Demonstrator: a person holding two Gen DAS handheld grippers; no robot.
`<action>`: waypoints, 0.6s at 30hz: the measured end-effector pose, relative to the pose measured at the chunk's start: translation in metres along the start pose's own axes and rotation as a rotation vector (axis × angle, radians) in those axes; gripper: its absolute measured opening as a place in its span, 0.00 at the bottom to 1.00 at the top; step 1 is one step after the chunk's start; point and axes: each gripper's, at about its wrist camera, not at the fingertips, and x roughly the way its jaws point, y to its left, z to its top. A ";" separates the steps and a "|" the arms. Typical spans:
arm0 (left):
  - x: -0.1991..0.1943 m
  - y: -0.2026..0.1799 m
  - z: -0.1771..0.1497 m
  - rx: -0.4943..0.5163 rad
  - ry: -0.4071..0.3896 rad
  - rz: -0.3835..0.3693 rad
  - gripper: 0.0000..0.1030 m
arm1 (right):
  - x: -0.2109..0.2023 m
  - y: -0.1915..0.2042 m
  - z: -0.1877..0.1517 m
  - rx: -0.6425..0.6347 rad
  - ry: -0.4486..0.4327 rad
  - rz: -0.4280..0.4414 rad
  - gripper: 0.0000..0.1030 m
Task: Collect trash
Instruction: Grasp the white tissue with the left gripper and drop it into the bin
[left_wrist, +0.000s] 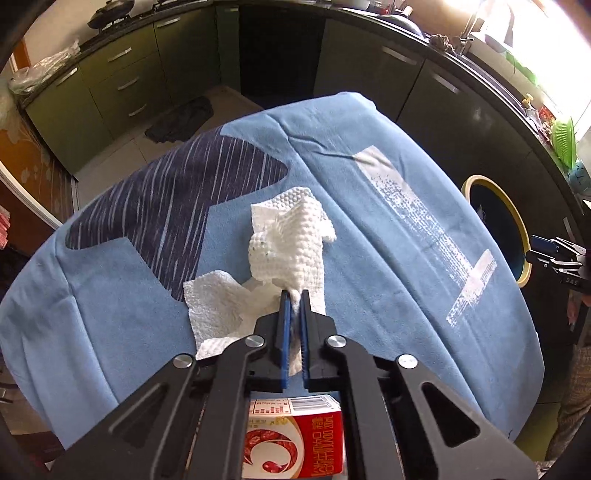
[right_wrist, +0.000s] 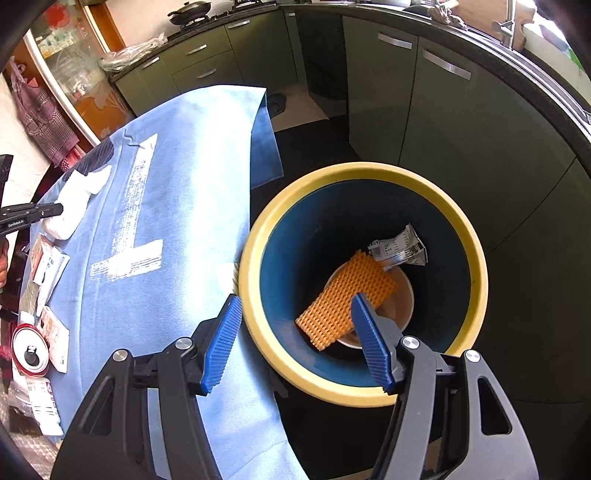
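Note:
My left gripper is shut on a crumpled white paper towel on the blue cloth-covered table. A second flat paper towel lies just left of it. A red and white carton lies under the gripper body. My right gripper is open and empty, over the near rim of the yellow-rimmed blue trash bin. In the bin lie an orange mesh sheet, a silver wrapper and a paper cup. The bin also shows in the left wrist view, right of the table.
In the right wrist view, a can and several wrappers and cartons lie along the table's left edge. Green kitchen cabinets curve around behind the bin. A dark rag lies on the floor.

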 end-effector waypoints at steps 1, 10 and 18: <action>-0.009 -0.003 0.000 0.010 -0.018 0.009 0.04 | -0.001 0.001 -0.001 -0.002 -0.003 0.004 0.60; -0.103 -0.064 0.019 0.128 -0.153 -0.022 0.04 | -0.040 -0.010 -0.023 0.021 -0.085 0.041 0.60; -0.129 -0.185 0.053 0.304 -0.168 -0.128 0.04 | -0.086 -0.051 -0.073 0.097 -0.152 0.033 0.60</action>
